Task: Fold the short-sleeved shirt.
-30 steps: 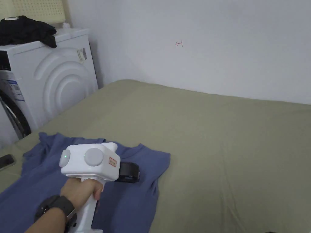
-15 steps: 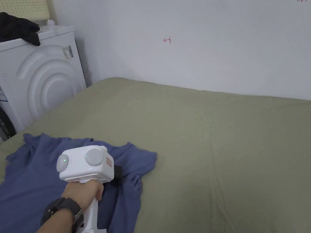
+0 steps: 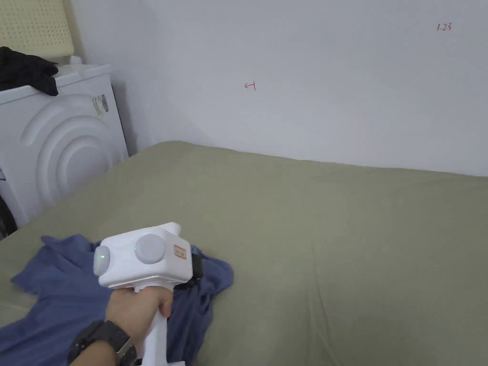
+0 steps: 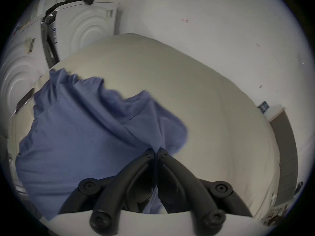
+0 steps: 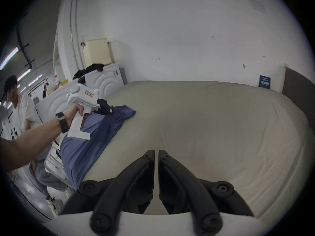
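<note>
Left tool (image 4: 156, 152) clamped on a pinch of the blue short-sleeved shirt (image 4: 76, 137), both jaws pressed together with cloth drawn up between the tips; fabric pulled into taut ridges running away from the pinch. Same tool seen from the head view (image 3: 193, 269), white body held in the left hand (image 3: 136, 310), a dark watch on that wrist, black jaws mostly hidden behind the housing. From the right gripper view, left tool (image 5: 109, 111) lifting the shirt (image 5: 88, 146) edge a little off the bed, rest of the garment trailing toward the near edge. Shirt (image 3: 57, 305) lying rumpled on the near left part of the bed (image 3: 333, 228), olive sheet bare to the right. Right tool (image 5: 156, 152) hovering over bare sheet, well apart from the shirt, jaws closed to a thin slit with nothing between them. White washing machine (image 3: 57, 143) just beside the bed on the left, dark clothing (image 3: 26, 71) heaped on top. Plain white wall (image 3: 310, 71) behind. Another person (image 5: 18, 106) in a white top standing beyond the machines, seen in the right gripper view.
</note>
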Demonstrator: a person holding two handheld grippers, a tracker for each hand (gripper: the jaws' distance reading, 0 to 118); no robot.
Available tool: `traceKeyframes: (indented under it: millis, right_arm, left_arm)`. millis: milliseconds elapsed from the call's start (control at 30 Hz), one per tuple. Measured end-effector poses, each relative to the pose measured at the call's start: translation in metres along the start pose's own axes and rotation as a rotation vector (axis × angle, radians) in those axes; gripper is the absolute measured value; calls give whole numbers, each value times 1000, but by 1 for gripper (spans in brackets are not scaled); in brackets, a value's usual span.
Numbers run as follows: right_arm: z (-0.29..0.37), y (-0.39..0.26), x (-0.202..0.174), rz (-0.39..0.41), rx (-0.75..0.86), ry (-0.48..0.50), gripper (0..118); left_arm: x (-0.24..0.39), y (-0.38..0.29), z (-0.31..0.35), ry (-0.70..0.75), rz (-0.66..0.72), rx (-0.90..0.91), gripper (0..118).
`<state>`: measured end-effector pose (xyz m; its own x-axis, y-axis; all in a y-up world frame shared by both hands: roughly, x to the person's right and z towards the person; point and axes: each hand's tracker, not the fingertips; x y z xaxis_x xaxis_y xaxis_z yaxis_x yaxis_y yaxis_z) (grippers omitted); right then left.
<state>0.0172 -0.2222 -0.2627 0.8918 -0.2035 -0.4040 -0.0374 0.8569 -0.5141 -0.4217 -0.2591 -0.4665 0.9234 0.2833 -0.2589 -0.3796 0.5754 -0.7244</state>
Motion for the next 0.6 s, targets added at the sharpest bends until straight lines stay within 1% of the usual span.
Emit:
traceKeyframes:
  millis: [33,100,167,233,333,433,500,600]
  right_arm:
    - [5,2,6,-7,12,-20,8]
    - [18,6,20,-21,30,-46,8]
    - [33,11,37,-45,55,-79,8]
    - [50,17,54,-58,83,-114,8]
    - [80,24,84,-72,123,-182,8]
    - [114,28,116,-98,155,-273,8]
    - [140,27,138,-130,168,-324,8]
    - [172,23,164,-139,176,-424,8]
  left_arm:
    - [18,1,-4,-16,-19,-2,2]
    - [67,0,-12,-54,-103,-9,2]
    - [117,1,-24,-124,-124,-7,2]
    - [178,-4,-36,-164,-167,-38,2]
    - [278,-15,-57,-270,-261,-62,2]
    - [386,-40,-73,-339,-393,-93,2]
    - [460,-67,-75,-428,-464,-121,2]
    - [552,-113,-73,-559,-553,-175,2]
